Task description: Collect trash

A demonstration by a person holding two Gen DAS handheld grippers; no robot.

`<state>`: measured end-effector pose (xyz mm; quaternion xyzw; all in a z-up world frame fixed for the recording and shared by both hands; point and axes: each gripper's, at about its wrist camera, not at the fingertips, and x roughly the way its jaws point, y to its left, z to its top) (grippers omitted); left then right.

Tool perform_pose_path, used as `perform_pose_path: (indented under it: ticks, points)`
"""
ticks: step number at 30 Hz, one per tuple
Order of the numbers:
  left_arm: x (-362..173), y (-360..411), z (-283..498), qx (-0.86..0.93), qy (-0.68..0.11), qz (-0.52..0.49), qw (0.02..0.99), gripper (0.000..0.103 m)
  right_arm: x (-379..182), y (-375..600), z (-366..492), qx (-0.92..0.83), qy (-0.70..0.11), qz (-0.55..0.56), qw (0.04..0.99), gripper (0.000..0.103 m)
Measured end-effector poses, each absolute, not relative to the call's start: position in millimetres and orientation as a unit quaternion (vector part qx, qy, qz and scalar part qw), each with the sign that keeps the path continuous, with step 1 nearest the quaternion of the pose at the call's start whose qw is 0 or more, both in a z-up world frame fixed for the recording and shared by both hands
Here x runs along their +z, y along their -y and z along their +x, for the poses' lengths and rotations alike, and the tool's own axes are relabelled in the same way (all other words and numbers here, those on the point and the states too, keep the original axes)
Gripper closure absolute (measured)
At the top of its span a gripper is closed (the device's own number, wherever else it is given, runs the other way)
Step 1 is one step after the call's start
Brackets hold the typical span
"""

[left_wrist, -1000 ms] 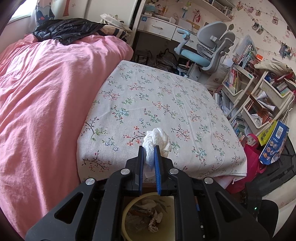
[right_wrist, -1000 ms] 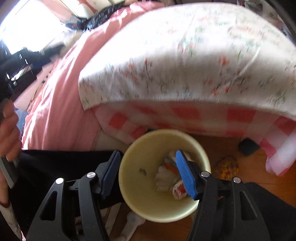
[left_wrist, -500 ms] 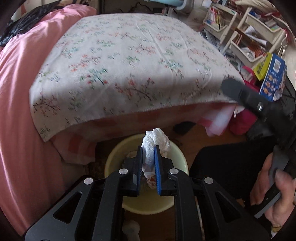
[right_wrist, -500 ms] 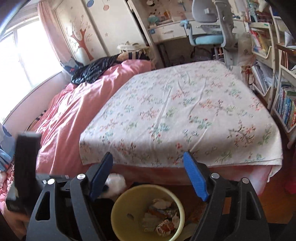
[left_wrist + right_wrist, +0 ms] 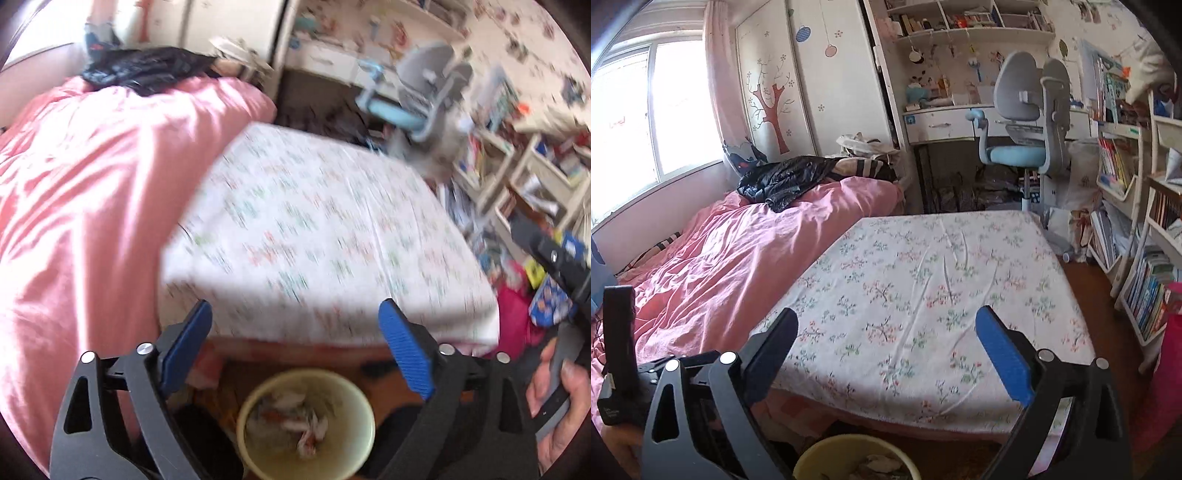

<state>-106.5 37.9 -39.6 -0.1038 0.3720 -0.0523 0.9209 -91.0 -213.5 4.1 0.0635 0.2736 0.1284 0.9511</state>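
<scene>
A pale yellow trash bin [image 5: 255, 448] stands on the floor at the foot of the bed, with crumpled paper trash [image 5: 295, 417] inside it. My left gripper [image 5: 295, 350] is wide open and empty, above the bin; this view is blurred. The bin's rim also shows at the bottom of the right wrist view [image 5: 827, 448]. My right gripper [image 5: 886, 354] is wide open and empty, above the bed's near edge. No trash shows on the flowered sheet [image 5: 923, 288].
A pink quilt [image 5: 738, 251] covers the bed's left side, with a black jacket [image 5: 790, 177] at its far end. A desk chair [image 5: 1023, 122] stands behind the bed. Bookshelves [image 5: 1137, 236] line the right wall. A pink bag [image 5: 513, 317] sits on the floor at right.
My left gripper has opened and the white tissue wad it held is gone from its jaws. The left view has tilted up from the bin. The right gripper has stayed open.
</scene>
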Motion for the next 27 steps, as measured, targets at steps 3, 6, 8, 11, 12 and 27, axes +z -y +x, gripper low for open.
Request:
perform_pose_path:
  ticks: [3,6,8,11,12,27]
  points:
    - [-18,-56,-95,-0.030,-0.341,-0.111,0.933,0.008,14,211,-75,0.134,-0.264,0.038,0.955,0.008]
    - [-2,-68,-74,-0.014,-0.326,-0.097,0.940,0.008,14,207,-62,0.133,-0.261,0.008,0.956,0.008]
    - [3,-75,-64,-0.004,-0.319,-0.094,0.943,0.007,6,206,-56,0.132,-0.269,0.009,0.954,0.008]
    - [0,-81,-53,0.022,-0.322,-0.098,0.941,0.007,-9,206,-43,0.144,-0.309,0.037,0.939,0.008]
    - [-3,-82,-50,0.026,-0.334,-0.102,0.936,0.007,-10,205,-42,0.144,-0.311,0.035,0.939,0.008]
    - [-16,-74,-54,0.035,-0.343,-0.084,0.935,0.007,-12,206,-46,0.125,-0.331,0.013,0.935,0.008]
